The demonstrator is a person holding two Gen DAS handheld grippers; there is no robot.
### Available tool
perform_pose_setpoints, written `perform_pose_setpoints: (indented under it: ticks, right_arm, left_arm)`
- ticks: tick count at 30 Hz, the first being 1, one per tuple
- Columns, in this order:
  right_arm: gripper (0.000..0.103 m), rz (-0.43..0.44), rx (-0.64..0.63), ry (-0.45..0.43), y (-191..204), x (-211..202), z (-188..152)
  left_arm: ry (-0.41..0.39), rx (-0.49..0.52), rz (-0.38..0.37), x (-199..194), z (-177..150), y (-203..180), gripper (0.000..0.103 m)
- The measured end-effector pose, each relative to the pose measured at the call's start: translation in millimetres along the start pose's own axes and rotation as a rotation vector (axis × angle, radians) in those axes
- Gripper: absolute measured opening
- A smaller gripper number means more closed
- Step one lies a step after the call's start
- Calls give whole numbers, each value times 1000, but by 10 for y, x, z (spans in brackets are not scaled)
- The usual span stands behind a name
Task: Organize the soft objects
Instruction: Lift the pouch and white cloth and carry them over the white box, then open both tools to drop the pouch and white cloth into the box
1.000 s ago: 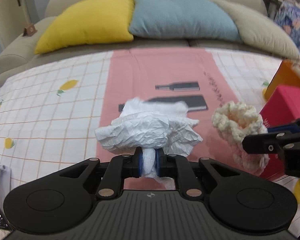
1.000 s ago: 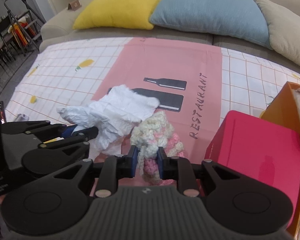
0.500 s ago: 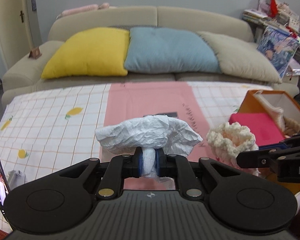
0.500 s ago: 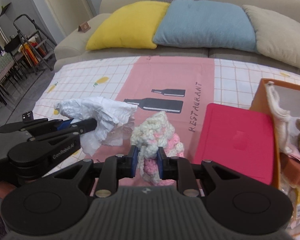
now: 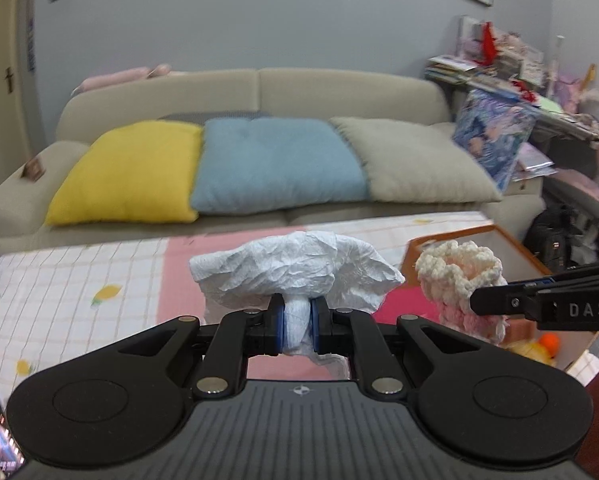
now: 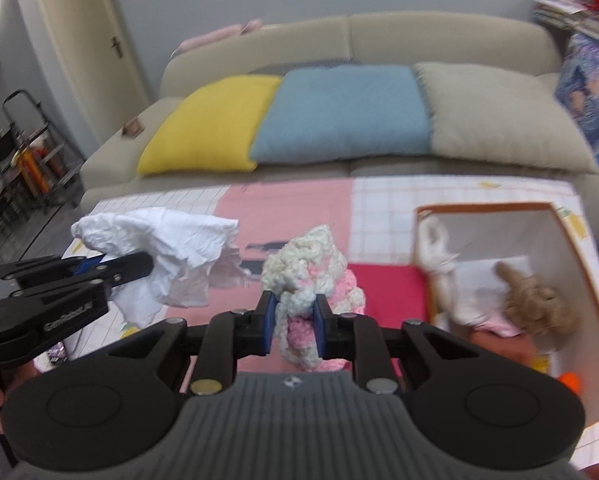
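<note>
— Crumpled white tissue paper (image 5: 295, 270), wrinkled and fanned out like a mushroom cap, sits mid-frame in the left wrist view, its twisted stem pinched between the blue pads of the left tongs (image 5: 297, 330).

— And the chunky crocheted piece of cream and pink yarn (image 6: 307, 276)?

— Lumpy, loosely looped, pinched at its middle by the right tongs (image 6: 295, 326), centre of the right wrist view. Both things hang above the table covered by a pink and checked cloth (image 6: 295, 204).

— What does one view add?

— Only the right view looks down into the orange open box (image 6: 579, 256) at right, with a brown plush toy (image 6: 539, 300) and a white glove-like thing inside. The left view shows just its rim, plus cluttered shelves at upper right.
</note>
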State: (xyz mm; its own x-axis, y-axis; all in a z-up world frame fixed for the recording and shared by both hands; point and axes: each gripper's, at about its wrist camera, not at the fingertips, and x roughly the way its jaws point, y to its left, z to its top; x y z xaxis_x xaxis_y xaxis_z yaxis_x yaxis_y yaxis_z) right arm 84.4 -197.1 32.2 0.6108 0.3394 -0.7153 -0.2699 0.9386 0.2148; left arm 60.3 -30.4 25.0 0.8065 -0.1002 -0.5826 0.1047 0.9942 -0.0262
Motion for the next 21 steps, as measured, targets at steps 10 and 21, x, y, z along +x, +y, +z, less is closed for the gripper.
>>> perform_pose_setpoints:
  ticks: [10, 21]
  right_arm:
    - [18, -133, 39, -69, -607, -270, 133]
    - [18, -261, 138, -36, -1418, -254, 75]
  left_arm:
    - [-27, 91, -186, 167, 298, -650, 14]
    - [20, 198, -331, 609, 488, -1444, 14]
